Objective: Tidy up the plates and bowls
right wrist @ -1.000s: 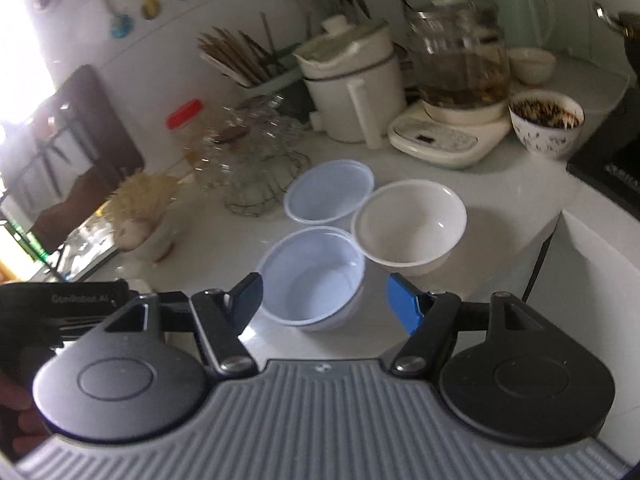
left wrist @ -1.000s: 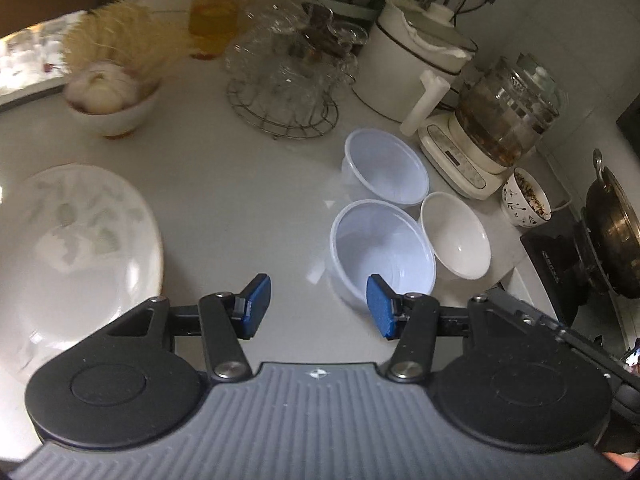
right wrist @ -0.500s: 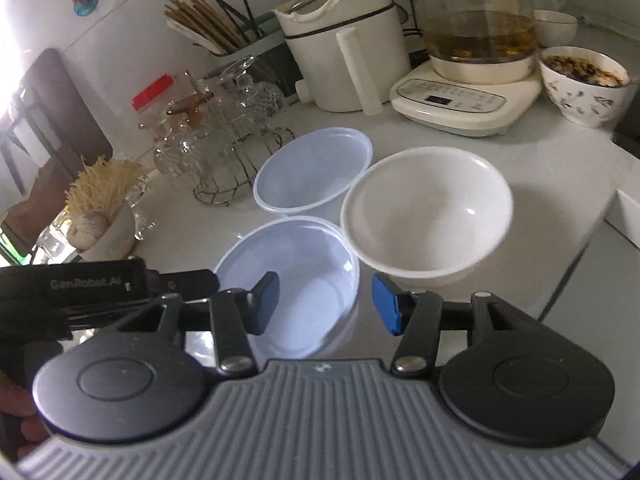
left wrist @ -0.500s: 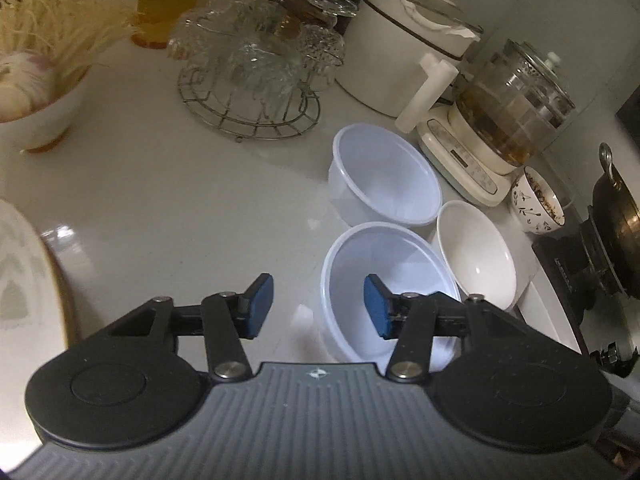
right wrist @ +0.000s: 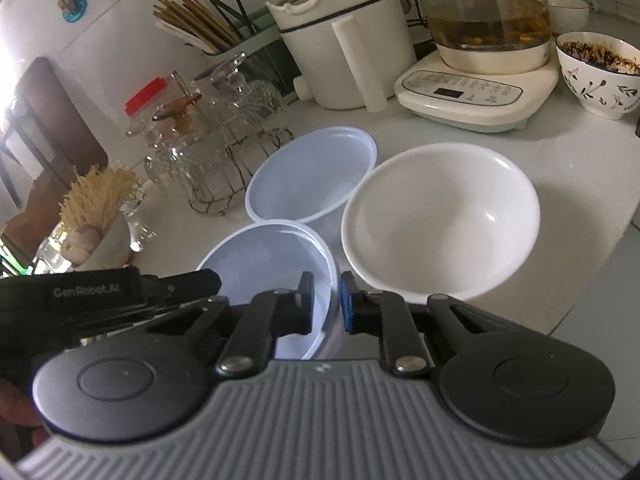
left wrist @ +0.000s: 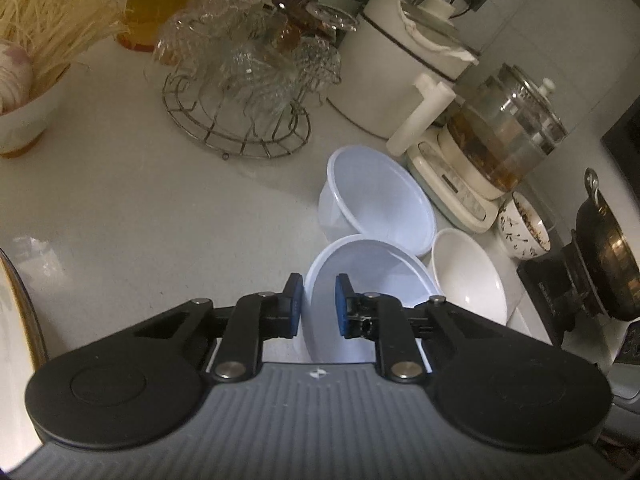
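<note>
Three bowls stand close together on the white counter. The near translucent plastic bowl [left wrist: 372,272] [right wrist: 272,256] is pinched at its rim by both grippers. My left gripper [left wrist: 318,304] is shut on its left rim; it also shows in the right wrist view [right wrist: 180,284]. My right gripper [right wrist: 326,306] is shut on its right rim. A second plastic bowl [left wrist: 380,208] [right wrist: 316,176] stands behind it. A white ceramic bowl [left wrist: 468,276] [right wrist: 440,216] stands to the right, touching or nearly touching the held bowl. A large patterned plate's edge [left wrist: 16,320] shows at the far left.
A wire rack of glass cups [left wrist: 244,80] [right wrist: 216,148] stands behind the bowls. A white cooker [left wrist: 400,76] [right wrist: 340,48], a glass kettle on its base [left wrist: 492,148] [right wrist: 480,60], a patterned bowl of food [right wrist: 600,72], a noodle bowl [left wrist: 28,64] and a wok [left wrist: 608,256] stand around.
Both grippers moved forward and down onto the near plastic bowl and closed on opposite sides of its rim. The plate slid out of the left wrist view.
</note>
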Tool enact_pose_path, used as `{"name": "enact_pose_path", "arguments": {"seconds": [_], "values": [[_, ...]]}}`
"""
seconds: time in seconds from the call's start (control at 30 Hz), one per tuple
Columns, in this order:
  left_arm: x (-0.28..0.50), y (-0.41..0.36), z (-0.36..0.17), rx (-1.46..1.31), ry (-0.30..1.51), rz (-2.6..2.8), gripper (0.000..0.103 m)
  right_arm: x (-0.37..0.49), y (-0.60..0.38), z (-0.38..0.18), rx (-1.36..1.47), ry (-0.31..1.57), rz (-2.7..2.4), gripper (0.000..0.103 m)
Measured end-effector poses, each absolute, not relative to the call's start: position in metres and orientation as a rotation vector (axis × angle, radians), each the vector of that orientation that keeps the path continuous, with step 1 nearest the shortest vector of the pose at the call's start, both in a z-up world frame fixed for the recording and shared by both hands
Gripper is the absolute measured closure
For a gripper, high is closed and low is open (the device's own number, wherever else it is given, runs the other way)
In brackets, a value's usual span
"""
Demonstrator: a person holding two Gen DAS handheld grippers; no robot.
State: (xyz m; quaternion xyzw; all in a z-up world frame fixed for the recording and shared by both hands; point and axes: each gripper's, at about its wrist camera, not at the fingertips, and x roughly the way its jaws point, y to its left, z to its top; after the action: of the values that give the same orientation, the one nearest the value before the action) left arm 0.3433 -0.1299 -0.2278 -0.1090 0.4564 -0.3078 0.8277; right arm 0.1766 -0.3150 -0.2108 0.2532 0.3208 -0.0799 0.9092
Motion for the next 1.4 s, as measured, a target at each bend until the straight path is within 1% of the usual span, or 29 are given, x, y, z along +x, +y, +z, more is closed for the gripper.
{"name": "enact_pose_path", "arguments": {"seconds": [0.43,0.67,1.2,1.23,1.3,1.33,1.37,1.4], "values": [[0.334,-0.077,-0.193,-0.22,0.957,-0.52,0.083,0.198,-0.274,-0.185,0.476,0.689,-0.015,0.087],[0.332,-0.055,-0.197,-0.205,0.961,-0.463,0.082,0.214,-0.254,-0.189,0.422,0.7,0.041,0.087],[0.332,-0.048,-0.209,-0.177,0.945,-0.44,0.081,0.223,-0.245,-0.206,0.392,0.725,0.057,0.085],[0.332,-0.047,-0.209,-0.179,0.944,-0.437,0.08,0.223,-0.244,-0.206,0.389,0.722,0.057,0.085],[0.332,-0.045,-0.21,-0.18,0.945,-0.429,0.073,0.222,-0.244,-0.204,0.384,0.715,0.053,0.084],[0.332,-0.044,-0.209,-0.179,0.942,-0.424,0.066,0.222,-0.244,-0.204,0.383,0.714,0.048,0.084],[0.332,-0.043,-0.208,-0.179,0.938,-0.421,0.062,0.222,-0.244,-0.203,0.383,0.713,0.042,0.083],[0.331,-0.043,-0.207,-0.18,0.934,-0.421,0.061,0.221,-0.245,-0.202,0.383,0.714,0.033,0.079]]}}
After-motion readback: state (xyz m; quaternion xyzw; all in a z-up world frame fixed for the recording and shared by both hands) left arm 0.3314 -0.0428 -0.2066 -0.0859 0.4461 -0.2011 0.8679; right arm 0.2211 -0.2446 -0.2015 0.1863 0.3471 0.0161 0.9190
